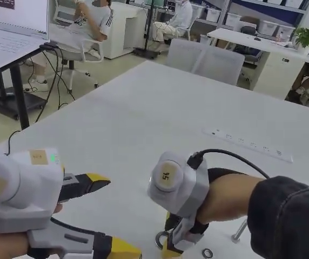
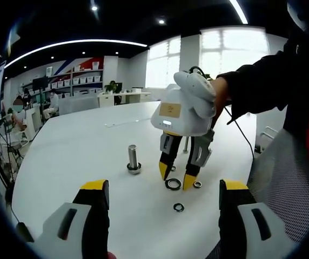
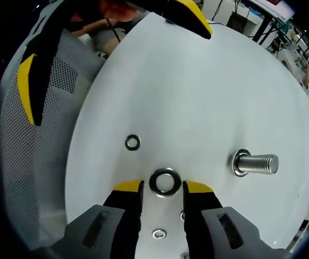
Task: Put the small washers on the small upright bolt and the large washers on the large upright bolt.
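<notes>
A large washer (image 3: 165, 182) lies flat on the white table (image 3: 197, 97), between the yellow tips of my right gripper (image 3: 163, 189), which is open and points down at it. In the left gripper view the same right gripper (image 2: 176, 177) stands over the large washer (image 2: 173, 184). The large upright bolt (image 2: 133, 157) has a washer at its base and stands to one side. Small washers (image 2: 179, 206) (image 2: 197, 184) lie near the tips. The small bolt (image 1: 240, 231) stands beside my right wrist. My left gripper (image 1: 111, 215) hovers open, holding nothing.
A white power strip (image 1: 252, 144) lies on the table further back. A grey chair (image 1: 206, 59) stands at the far edge. A laptop (image 1: 8, 32) sits on a stand at the left. People sit in the background. A mesh chair (image 3: 52, 108) is at the near edge.
</notes>
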The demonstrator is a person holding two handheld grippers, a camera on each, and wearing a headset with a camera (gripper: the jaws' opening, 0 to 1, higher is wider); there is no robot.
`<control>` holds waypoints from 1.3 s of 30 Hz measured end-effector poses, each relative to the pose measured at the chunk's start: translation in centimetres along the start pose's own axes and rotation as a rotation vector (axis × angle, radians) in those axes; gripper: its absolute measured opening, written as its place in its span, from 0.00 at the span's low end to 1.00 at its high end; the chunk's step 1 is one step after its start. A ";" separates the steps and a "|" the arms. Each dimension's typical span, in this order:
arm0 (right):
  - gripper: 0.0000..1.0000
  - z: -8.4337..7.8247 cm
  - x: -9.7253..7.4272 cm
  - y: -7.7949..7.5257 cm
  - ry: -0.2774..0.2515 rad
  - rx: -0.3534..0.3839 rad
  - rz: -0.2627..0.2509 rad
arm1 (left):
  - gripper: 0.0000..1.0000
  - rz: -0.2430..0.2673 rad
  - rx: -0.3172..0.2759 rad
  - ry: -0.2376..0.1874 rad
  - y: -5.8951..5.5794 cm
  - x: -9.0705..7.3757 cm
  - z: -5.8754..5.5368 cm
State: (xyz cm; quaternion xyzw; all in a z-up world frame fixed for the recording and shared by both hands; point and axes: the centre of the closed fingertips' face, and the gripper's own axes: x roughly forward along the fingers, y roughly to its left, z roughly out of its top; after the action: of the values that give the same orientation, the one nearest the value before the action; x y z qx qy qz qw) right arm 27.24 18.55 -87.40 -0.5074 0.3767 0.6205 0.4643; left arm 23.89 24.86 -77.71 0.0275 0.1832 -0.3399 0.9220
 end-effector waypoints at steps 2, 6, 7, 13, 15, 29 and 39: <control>0.30 0.0 0.0 0.0 0.000 -0.002 -0.001 | 0.83 0.000 0.000 0.001 0.0 0.0 0.0; 0.25 0.0 0.0 0.0 0.002 -0.007 -0.003 | 0.83 -0.001 0.000 0.003 -0.1 0.0 0.0; 0.25 0.0 0.0 0.0 0.003 -0.007 -0.003 | 0.83 -0.001 0.001 0.003 -0.1 0.0 0.0; 0.25 0.0 0.0 0.0 0.001 -0.007 -0.003 | 0.83 -0.003 0.000 0.004 -0.1 0.0 0.0; 0.25 0.0 -0.1 0.0 0.002 -0.004 -0.003 | 0.83 -0.004 0.000 0.003 -0.1 0.0 0.0; 0.24 0.0 -0.1 -0.1 0.000 0.002 -0.003 | 0.83 -0.004 -0.001 0.004 -0.1 0.0 0.1; 0.24 0.0 -0.2 -0.1 -0.004 0.007 0.003 | 0.83 -0.004 -0.003 0.005 0.0 0.0 0.0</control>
State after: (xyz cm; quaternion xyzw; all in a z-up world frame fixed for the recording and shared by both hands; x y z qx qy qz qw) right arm 27.34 18.55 -87.18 -0.5040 0.3789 0.6209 0.4658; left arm 23.89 24.81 -77.68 0.0265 0.1861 -0.3414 0.9209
